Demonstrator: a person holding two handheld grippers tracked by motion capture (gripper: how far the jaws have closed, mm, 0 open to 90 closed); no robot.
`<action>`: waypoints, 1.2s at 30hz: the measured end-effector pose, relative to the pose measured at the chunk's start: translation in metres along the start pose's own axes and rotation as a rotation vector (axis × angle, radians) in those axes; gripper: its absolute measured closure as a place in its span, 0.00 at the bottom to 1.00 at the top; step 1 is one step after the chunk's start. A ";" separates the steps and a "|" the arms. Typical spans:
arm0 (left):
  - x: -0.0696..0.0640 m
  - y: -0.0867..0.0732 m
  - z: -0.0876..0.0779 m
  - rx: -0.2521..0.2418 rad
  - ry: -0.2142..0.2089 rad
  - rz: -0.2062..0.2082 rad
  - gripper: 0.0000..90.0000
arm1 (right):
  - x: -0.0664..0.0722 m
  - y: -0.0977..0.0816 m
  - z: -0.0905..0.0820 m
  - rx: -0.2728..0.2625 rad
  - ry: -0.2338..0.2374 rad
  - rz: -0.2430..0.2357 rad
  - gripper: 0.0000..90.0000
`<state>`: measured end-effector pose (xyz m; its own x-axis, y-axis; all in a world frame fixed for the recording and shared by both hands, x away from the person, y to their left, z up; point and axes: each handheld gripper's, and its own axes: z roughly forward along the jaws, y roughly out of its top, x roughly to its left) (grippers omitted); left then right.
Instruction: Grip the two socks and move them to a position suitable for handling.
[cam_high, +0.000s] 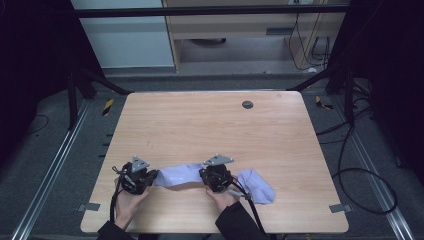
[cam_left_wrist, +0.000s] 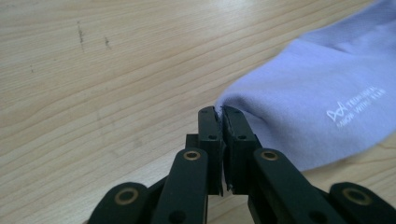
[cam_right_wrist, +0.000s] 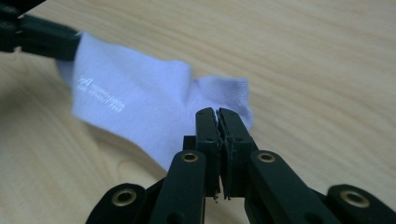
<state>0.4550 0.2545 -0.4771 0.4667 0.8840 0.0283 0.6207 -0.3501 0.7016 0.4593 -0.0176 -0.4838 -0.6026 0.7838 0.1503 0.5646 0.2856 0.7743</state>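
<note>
Pale lilac sock (cam_high: 176, 176) lying near the front edge of the wooden worktop (cam_high: 210, 125), stretched between the two claws, with a second lilac piece (cam_high: 257, 186) flat on the wood just right of the right claw; whether that is the same sock's far end or a second sock, impossible to tell.

Left claw (cam_left_wrist: 218, 112) clamped tight on the sock's rounded end (cam_left_wrist: 303, 102), a sliver of fabric pinched between the black jaws. Right claw (cam_right_wrist: 218, 114) likewise closed hard on the ribbed edge (cam_right_wrist: 224, 91) at the other end.

Handling, as a judgement: very light, soft and limp knit, stretchy, sagging wherever unsupported, not fragile, not slippery. Best taken at the hems or corners, both layers pinched together, so the cloth spreads flat under gentle tension. Thin grip at each tip, so likely to slip free under a sharp tug.
</note>
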 end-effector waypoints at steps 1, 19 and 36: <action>0.001 0.000 0.002 0.005 -0.003 -0.001 0.96 | 0.002 -0.001 0.000 0.002 0.002 0.002 0.97; 0.011 0.001 -0.011 -0.106 0.039 -0.107 0.69 | -0.009 0.003 -0.024 -0.078 -0.027 -0.015 0.75; -0.025 0.014 -0.020 -0.168 -0.082 -0.083 0.63 | -0.085 0.000 -0.104 -0.149 -0.106 0.015 0.57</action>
<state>0.4393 0.2339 -0.4534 0.4725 0.8770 -0.0874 0.5480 -0.2147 0.8085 0.4519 -0.1417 -0.4330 -0.5280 0.8430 0.1029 0.4782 0.1950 0.8564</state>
